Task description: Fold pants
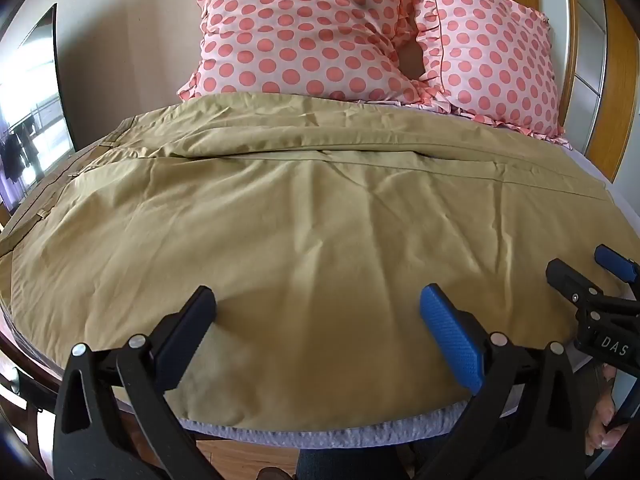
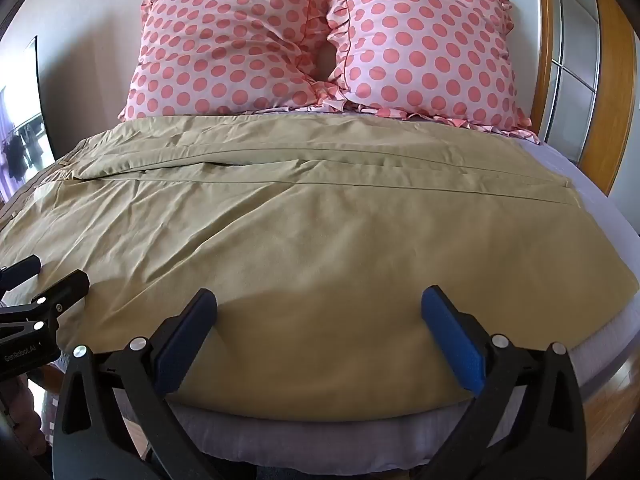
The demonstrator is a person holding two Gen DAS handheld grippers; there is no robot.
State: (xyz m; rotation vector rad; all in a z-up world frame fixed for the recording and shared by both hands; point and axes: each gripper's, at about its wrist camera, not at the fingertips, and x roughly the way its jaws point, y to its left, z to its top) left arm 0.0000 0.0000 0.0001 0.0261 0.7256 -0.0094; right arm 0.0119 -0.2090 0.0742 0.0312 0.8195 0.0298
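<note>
Khaki pants [image 1: 304, 208] lie spread flat across the bed, waistband at the left, legs running to the right; they also fill the right wrist view [image 2: 304, 232]. My left gripper [image 1: 318, 308] is open and empty, hovering over the near edge of the pants. My right gripper [image 2: 319, 308] is open and empty, also over the near edge, further right. The right gripper shows at the right edge of the left wrist view [image 1: 586, 276]. The left gripper shows at the left edge of the right wrist view [image 2: 52, 276].
Two pink polka-dot pillows [image 2: 320, 40] lean against the wall behind the pants. A lavender sheet [image 2: 592, 208] covers the bed. A wooden headboard frame [image 2: 616, 80] stands at the right. A window [image 1: 28, 120] is at the left.
</note>
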